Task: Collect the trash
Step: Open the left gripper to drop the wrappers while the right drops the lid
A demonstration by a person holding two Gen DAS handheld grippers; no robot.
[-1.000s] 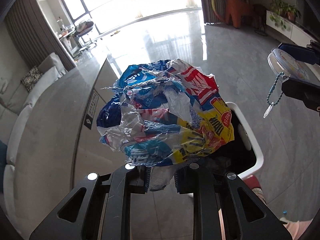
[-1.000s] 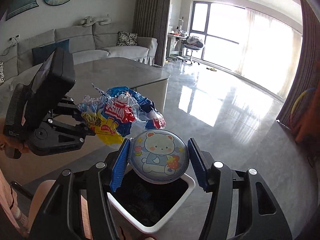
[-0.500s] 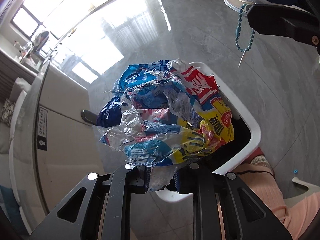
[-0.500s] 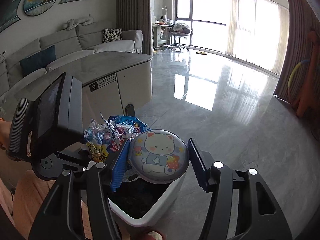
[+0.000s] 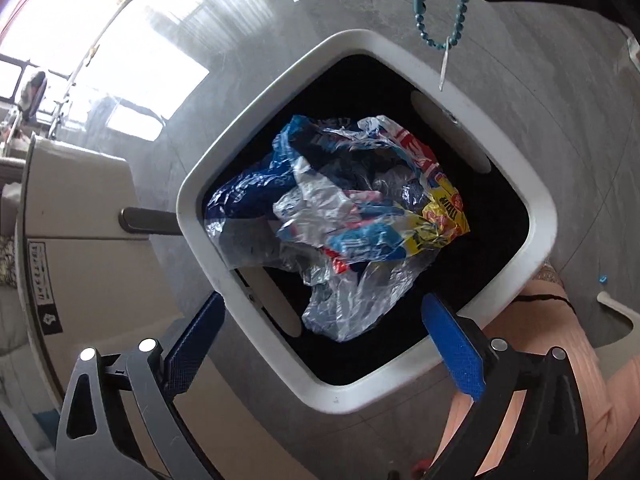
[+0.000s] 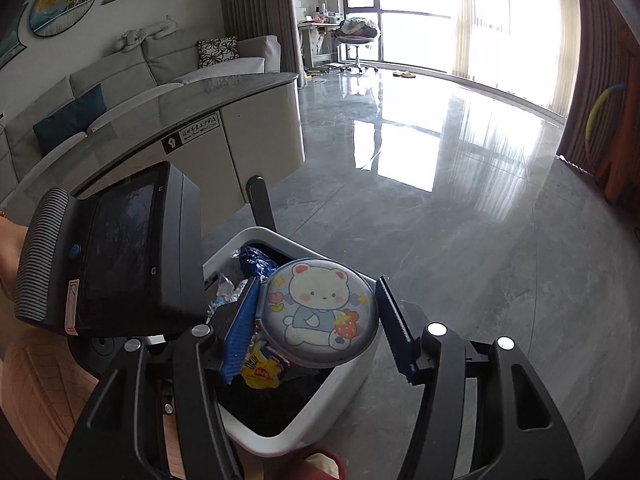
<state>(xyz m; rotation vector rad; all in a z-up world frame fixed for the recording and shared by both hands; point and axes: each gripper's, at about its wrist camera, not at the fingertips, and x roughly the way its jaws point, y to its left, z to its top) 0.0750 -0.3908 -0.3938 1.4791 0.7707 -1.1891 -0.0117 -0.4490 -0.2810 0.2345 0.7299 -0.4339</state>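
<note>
Crumpled plastic wrapper (image 5: 344, 220) loose inside white bin (image 5: 540, 208), beyond wide-open, empty left gripper (image 5: 320, 344).

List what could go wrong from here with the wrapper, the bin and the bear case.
1. The crumpled wrapper sits high in the white bin; it may spring up or catch the open left claw as it withdraws.
2. The right claw looks barely closed on the round bear case above the bin; a slip would drop it in.
3. Its bead chain dangles over the rim and could snag.
</note>
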